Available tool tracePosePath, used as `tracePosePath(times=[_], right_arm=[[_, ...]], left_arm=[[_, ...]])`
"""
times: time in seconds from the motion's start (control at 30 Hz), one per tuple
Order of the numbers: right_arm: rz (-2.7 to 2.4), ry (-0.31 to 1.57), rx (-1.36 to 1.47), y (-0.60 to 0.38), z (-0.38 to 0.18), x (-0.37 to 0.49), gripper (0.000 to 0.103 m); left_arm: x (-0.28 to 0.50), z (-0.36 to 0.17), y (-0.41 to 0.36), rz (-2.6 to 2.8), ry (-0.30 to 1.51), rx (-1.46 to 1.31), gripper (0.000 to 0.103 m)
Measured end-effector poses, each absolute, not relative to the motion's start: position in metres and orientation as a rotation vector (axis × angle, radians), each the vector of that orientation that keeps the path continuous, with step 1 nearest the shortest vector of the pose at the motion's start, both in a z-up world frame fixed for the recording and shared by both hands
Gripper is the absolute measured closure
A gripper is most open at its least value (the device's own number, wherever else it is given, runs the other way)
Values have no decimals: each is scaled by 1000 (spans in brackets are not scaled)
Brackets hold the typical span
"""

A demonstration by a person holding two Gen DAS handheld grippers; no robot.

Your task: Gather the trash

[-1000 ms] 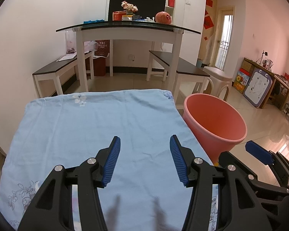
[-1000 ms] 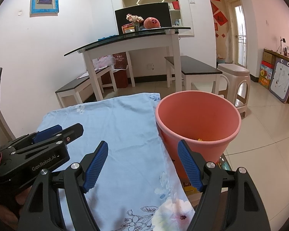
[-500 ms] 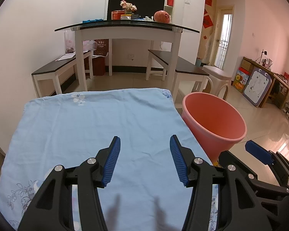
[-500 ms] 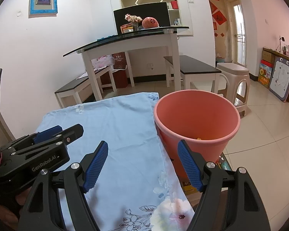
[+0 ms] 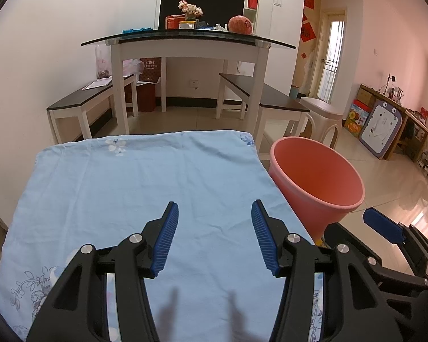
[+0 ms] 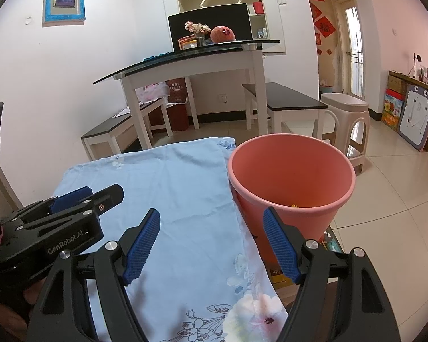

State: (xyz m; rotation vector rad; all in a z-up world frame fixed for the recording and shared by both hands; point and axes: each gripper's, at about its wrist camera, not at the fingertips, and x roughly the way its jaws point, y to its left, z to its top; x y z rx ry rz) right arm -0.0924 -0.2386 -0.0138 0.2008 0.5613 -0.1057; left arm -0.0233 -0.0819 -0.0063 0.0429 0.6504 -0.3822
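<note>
A small yellow scrap [image 6: 294, 205] is seen at the bottom of the pink bin [image 6: 291, 171], just beside the cloth-covered surface [image 5: 128, 188]. No trash is seen on the cloth. Nothing has changed over the last second: the left gripper [image 5: 214, 236] and right gripper [image 6: 211, 245] are kept still, fingers wide apart and empty. Collection is judged finished or paused.

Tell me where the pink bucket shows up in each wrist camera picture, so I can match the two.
Left wrist view: the pink bucket sits right of centre, past the right edge of the blue cloth.
Right wrist view: the pink bucket is near the middle, just right of the blue cloth.
Shared landmark: the glass-topped white table against the far wall.
</note>
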Motion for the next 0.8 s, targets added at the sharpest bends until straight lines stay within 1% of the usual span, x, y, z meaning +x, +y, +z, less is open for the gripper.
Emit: tracePosePath(times=[0.8], right_arm=[[-105, 582, 199, -241, -20, -84, 30]], left_arm=[[-8, -16, -72, -334, 694, 47, 49]])
